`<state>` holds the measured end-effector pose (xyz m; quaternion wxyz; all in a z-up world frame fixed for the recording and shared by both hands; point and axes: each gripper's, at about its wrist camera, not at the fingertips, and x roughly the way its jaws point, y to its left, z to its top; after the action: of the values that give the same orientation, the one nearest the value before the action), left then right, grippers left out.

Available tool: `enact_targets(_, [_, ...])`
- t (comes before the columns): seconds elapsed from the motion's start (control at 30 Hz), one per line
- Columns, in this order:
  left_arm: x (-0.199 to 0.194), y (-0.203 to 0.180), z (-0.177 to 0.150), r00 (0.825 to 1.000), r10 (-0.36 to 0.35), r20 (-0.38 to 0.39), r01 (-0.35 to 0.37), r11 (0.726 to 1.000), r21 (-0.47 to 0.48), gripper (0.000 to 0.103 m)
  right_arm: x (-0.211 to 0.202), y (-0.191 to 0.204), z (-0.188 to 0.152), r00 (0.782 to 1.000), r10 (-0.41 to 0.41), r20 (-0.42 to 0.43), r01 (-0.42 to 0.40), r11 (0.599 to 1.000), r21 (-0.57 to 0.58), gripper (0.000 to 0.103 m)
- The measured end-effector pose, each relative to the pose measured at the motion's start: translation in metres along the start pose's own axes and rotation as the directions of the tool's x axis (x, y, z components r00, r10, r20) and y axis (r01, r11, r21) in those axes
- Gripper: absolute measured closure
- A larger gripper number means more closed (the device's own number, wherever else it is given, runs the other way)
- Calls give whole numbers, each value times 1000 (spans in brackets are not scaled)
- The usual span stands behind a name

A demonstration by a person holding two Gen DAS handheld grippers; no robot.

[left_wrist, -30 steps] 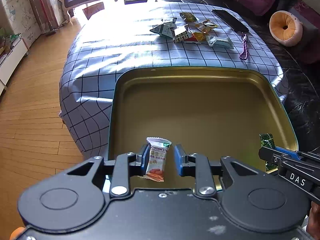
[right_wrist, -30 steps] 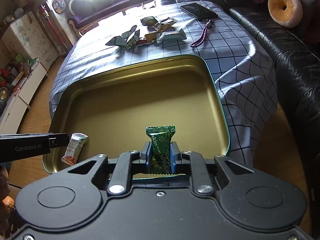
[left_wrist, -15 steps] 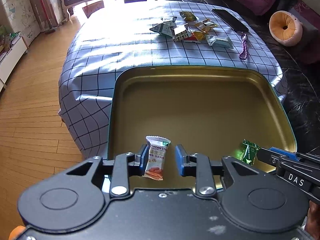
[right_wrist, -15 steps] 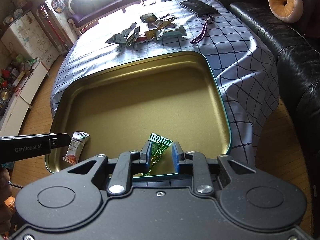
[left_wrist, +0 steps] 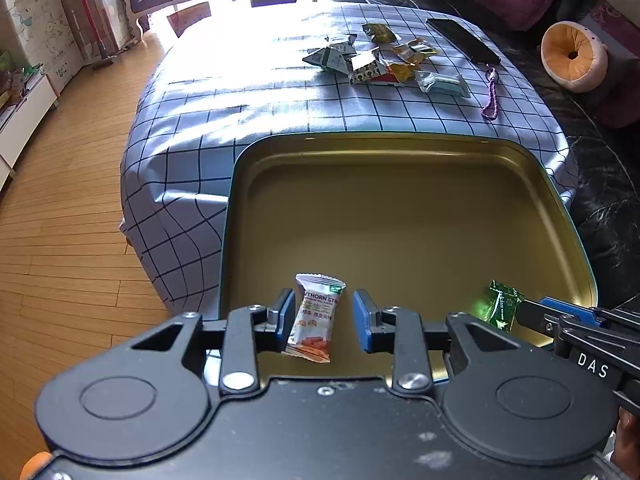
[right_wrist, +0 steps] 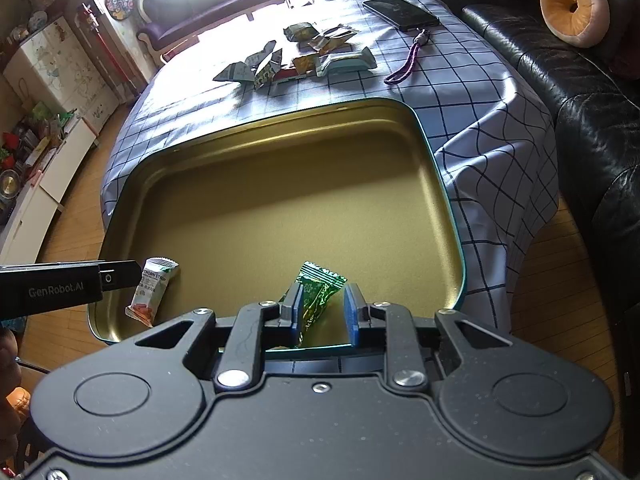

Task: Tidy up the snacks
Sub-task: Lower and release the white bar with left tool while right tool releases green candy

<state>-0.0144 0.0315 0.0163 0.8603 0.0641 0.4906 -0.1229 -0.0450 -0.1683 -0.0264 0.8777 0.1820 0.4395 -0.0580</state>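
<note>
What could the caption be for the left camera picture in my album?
Open left gripper around a white hawthorn snack in the gold tin.

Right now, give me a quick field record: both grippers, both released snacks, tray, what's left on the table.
left gripper: open, hawthorn strip packet between its fingers, ungripped
right gripper: open, green candy leaning on its left finger
tray: gold inside, teal rim, on checked tablecloth; both snacks at its near edge
snack pile: loose packets beyond the tray
non-snacks: phone, purple strap
</note>
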Motion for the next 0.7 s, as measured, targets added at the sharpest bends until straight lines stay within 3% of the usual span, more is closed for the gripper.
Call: enact_targets(0.7, [2, 1, 7, 1000, 15, 27, -15, 1000, 3, 68, -5, -1, 1, 997, 38, 73, -37, 999, -17, 70])
